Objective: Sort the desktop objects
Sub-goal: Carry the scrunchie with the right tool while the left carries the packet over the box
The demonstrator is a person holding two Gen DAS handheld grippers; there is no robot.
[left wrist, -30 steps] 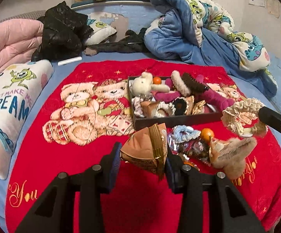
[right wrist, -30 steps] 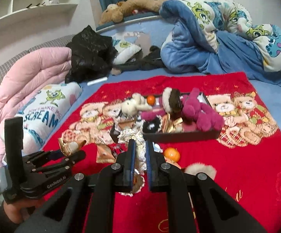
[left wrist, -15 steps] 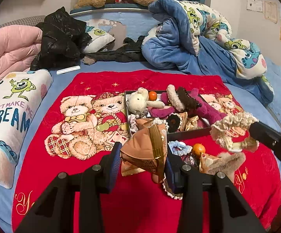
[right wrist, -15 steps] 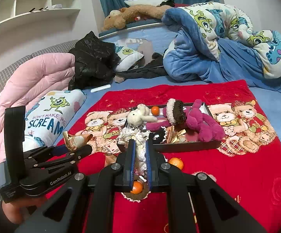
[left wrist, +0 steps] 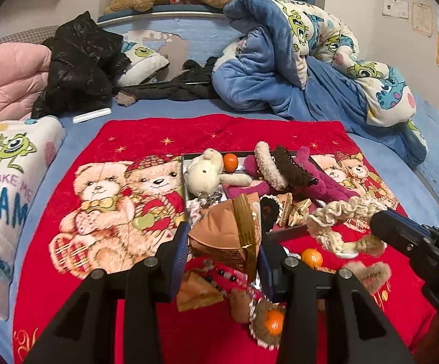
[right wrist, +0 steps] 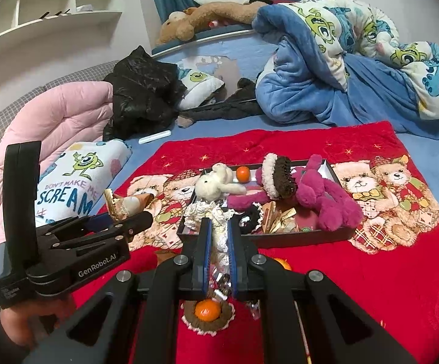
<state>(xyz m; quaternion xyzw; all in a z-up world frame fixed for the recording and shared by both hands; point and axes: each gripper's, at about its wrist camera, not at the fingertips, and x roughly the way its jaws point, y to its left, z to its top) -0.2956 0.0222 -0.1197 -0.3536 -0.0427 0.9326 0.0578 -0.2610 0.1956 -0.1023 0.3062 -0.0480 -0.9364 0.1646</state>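
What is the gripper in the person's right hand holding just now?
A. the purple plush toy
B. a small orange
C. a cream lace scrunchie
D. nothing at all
C: the right gripper is shut on a cream lace scrunchie, which hangs between its blue pads, while the purple plush toy lies in the dark tray and an orange sits on the red blanket below.

L gripper (right wrist: pixel 122 212): blk, "GenRobot.AI" | fingers (left wrist: pixel 180 251): blue pads, silver screws | sleeve poss. dark

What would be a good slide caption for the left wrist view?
Left gripper holds a brown snack packet above a red teddy-bear blanket.
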